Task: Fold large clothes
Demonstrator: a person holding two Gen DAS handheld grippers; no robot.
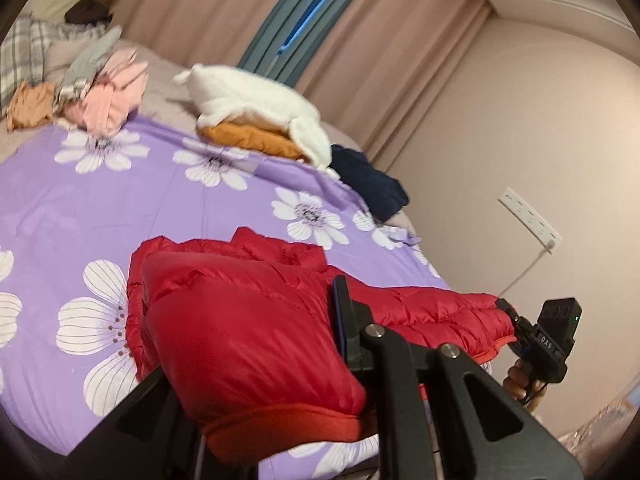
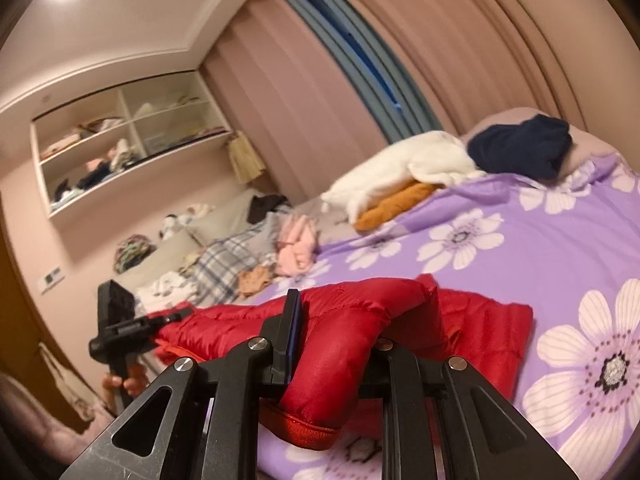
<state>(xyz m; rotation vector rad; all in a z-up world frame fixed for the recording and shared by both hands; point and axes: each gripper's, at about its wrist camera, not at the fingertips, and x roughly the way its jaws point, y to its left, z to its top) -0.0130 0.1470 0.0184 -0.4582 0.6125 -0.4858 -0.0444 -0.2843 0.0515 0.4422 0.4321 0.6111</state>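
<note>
A red puffer jacket (image 1: 256,320) lies on the purple flowered bedspread (image 1: 180,208) near the bed's front edge. My left gripper (image 1: 280,380) is shut on the jacket's hem corner, red fabric bulging between its fingers. In the left wrist view my right gripper (image 1: 508,312) grips the jacket's other hem corner at the right. In the right wrist view the right gripper (image 2: 340,344) is shut on the red jacket (image 2: 360,320), and the left gripper (image 2: 176,316) holds the far hem at the left. The jacket is stretched between both, lifted slightly at the hem.
A white fleece garment (image 1: 256,100) on an orange one (image 1: 248,138) and a navy garment (image 1: 368,184) lie at the bed's far side. Pink clothes (image 1: 112,100) and a plaid pillow (image 1: 24,52) sit at the head. Wall outlet (image 1: 528,216), curtains and shelves (image 2: 128,140) surround the bed.
</note>
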